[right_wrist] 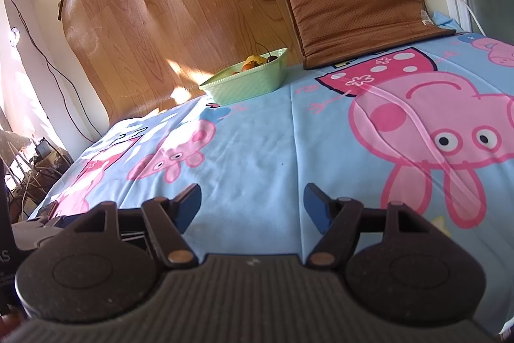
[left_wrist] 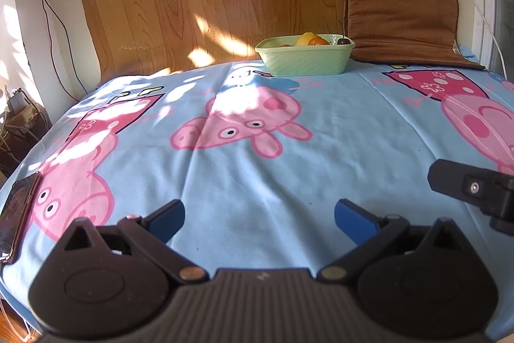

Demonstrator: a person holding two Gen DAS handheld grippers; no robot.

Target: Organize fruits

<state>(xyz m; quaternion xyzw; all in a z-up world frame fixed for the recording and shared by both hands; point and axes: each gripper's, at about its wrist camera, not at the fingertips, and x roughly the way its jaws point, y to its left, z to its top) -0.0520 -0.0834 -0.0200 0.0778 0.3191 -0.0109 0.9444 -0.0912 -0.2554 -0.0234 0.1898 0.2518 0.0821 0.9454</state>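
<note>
While both tools hang low over the near edge of a bench spread with a blue cartoon-pig cloth (left_wrist: 257, 182), the fruit sits well apart from them at the far edge. It lies in a pale green basket (left_wrist: 305, 58), a shallow ribbed tub just beside a brown padded cushion (left_wrist: 401, 12) that leans against the wall.

Showing above the basket rim are a yellow fruit (left_wrist: 307, 37), an orange fruit (left_wrist: 318, 41) touching it, and a dark cherry (left_wrist: 343, 41) with a long upright stem at the right end. Anything deeper in the basket is hidden by its wall.

The left tool (left_wrist: 259, 219) stands wide, blue pads apart, with only cloth between them. The right tool (right_wrist: 252, 204) is also spread with nothing in it; its black side shows at the right edge of the left view.

Handling is a judgement. The yellow and orange fruits look smooth, rounded and light, so they may roll or slip; pads are best set across the widest part, squeezing gently. The cherry looks small and slick, likely easier to take across its body than by the thin stem. The basket looks like stiff, light plastic, which may slide on the cloth if nudged.

A phone (left_wrist: 16, 214) lies at the near left corner.
</note>
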